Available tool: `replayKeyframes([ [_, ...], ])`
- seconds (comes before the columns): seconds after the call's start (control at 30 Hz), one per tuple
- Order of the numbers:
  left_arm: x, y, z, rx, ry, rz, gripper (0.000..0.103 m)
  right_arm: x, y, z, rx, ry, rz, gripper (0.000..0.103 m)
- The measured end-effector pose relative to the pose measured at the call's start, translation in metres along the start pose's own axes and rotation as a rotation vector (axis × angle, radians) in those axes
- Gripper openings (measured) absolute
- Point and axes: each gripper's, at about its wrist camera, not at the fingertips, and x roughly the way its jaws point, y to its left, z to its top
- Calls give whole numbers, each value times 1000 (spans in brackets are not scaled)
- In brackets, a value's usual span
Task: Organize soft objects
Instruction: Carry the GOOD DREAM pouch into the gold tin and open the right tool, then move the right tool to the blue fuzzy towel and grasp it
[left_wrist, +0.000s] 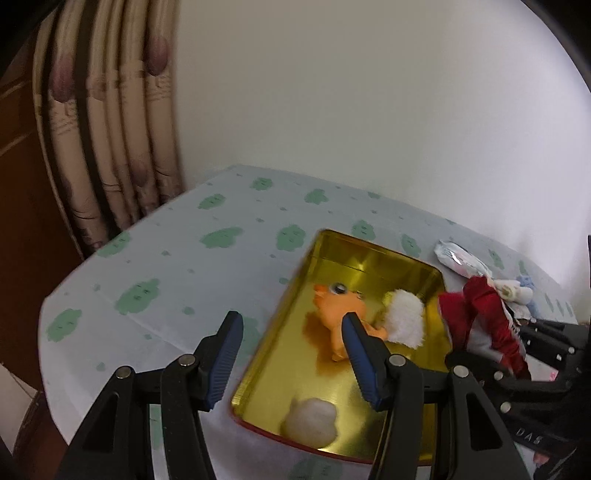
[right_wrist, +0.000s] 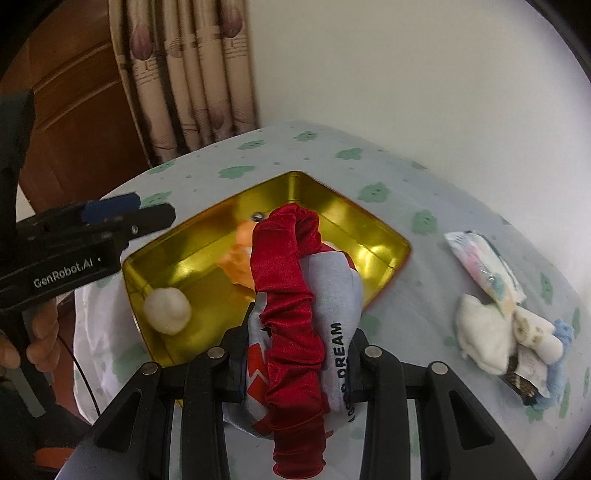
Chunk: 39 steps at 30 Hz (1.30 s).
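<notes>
Three soft toys lie in the gold tin (right_wrist: 384, 236); the right tongs (right_wrist: 295, 369) grip a red scrunchie bundle (right_wrist: 291, 295) above it, the left tongs (left_wrist: 291, 358) gape empty, and a small pile (right_wrist: 498, 332) waits on the table (right_wrist: 424, 177)

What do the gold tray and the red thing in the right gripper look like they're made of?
Gold tray: looks like thin metal, probably tin, with a glossy mirror-like finish; its walls throw bright reflections.

Red scrunchie: looks like satin-type fabric, gathered into soft folds with a smooth sheen. The right gripper is shut on it along with a grey printed cloth, matte and apparently a soft knit.

Gold tin (left_wrist: 373, 258) part-filled by orange plush (left_wrist: 332, 314), bare cloth (left_wrist: 166, 266) left, soft pile (right_wrist: 509, 332) right
</notes>
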Motion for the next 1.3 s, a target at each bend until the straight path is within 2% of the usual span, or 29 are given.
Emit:
replayKeyframes([
  [0.13, -3, 12, 3, 2, -20, 81, 57, 10, 14, 7, -12, 7, 24, 32],
  [0.3, -2, 31, 5, -77, -14, 85, 57, 26, 26, 11, -13, 30, 47, 32],
  [0.43, -2, 36, 5, -97, -14, 93, 57, 39, 32, 6, -13, 61, 53, 33],
  [0.63, -1, 34, 4, -92, -12, 93, 57, 50, 36, -2, -18, 83, 51, 41],
  [0.73, 2, 35, 3, -103, 1, 83, 57, 48, 36, -4, -13, 76, 52, 52],
  [0.77, 3, 35, 2, -106, 4, 80, 57, 46, 36, -5, -12, 70, 44, 60],
  [0.87, 3, 36, 2, -107, 1, 80, 57, 40, 35, -6, -6, 55, 48, 67],
  [1.3, 9, 23, -2, -53, 21, 92, 57, -14, 4, -6, 57, -34, 65, 71],
])
